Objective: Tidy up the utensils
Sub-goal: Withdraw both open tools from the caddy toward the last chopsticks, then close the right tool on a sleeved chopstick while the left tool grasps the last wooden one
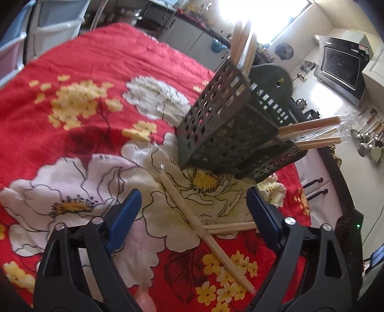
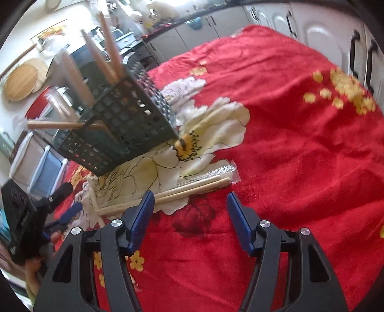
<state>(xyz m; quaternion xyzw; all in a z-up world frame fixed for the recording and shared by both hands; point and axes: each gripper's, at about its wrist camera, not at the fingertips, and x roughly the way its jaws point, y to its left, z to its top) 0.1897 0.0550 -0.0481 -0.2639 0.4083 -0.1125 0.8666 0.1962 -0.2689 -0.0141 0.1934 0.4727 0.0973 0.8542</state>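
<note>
Two crossed pairs of pale wooden chopsticks lie on the red floral tablecloth before the dark slotted plastic utensil basket. Light, stiff, probably slippery; best pinched mid-length. Left gripper and right gripper jaws spread, empty.

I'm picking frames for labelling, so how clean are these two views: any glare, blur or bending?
Left wrist view: window glare washes out the top, and the basket is slightly smeared. Right wrist view: softer overall, sticks in the basket streaked. Both bend straight lines at the edges.
</note>
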